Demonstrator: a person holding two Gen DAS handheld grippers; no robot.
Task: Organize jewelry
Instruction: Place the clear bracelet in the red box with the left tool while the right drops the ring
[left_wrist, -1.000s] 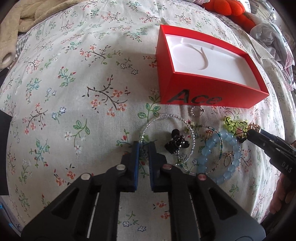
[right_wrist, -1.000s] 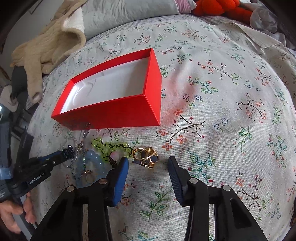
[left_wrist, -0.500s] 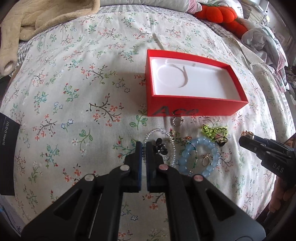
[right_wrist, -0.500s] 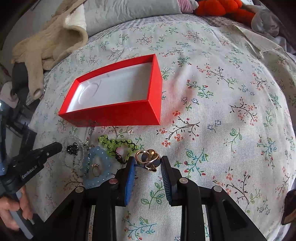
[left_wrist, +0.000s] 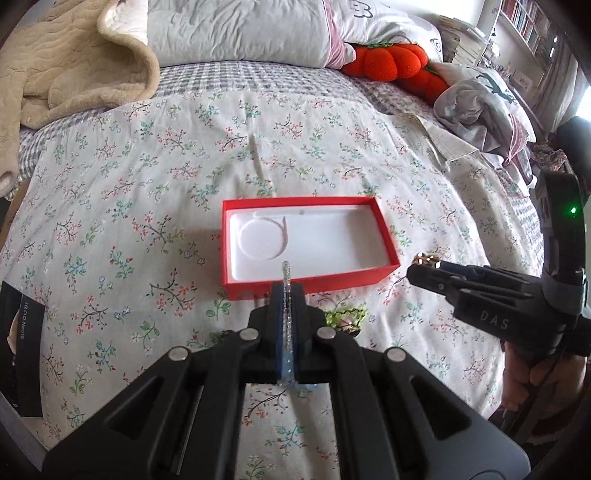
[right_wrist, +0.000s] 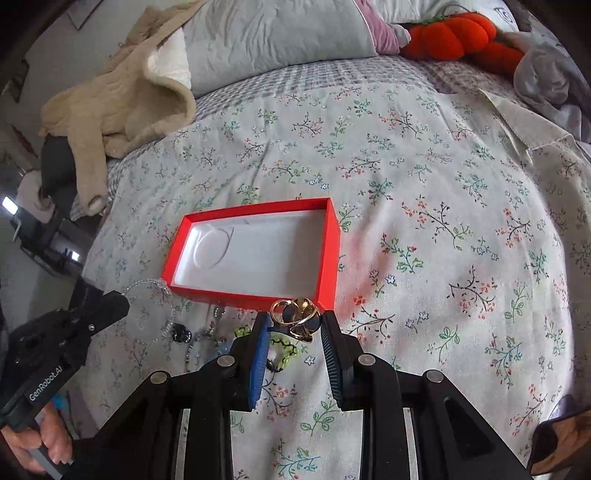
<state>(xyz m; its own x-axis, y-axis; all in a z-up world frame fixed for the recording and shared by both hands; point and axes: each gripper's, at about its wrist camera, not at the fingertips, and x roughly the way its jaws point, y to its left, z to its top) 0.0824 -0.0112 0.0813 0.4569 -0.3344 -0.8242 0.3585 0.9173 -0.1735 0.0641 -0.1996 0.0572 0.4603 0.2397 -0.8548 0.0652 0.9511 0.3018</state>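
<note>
Both of our grippers hang over the flowered bed with a catch each, and the red box (left_wrist: 308, 282) lies open just ahead. Our left gripper (left_wrist: 287, 295) is pressed together on a clear bead bracelet (left_wrist: 286, 280), seen edge-on between the pads and looping out beside the box's near left corner in the right view. Our right gripper (right_wrist: 293, 325) pinches a gold ring (right_wrist: 295, 319) at its tips, level with the box's near wall. We judge both pieces are held high so they clear that wall on the way into the white tray. The rest of the jewelry, a green bracelet (right_wrist: 282, 345) and a black charm (right_wrist: 181, 334) among it, lies on the cover along the box's near side.
</note>
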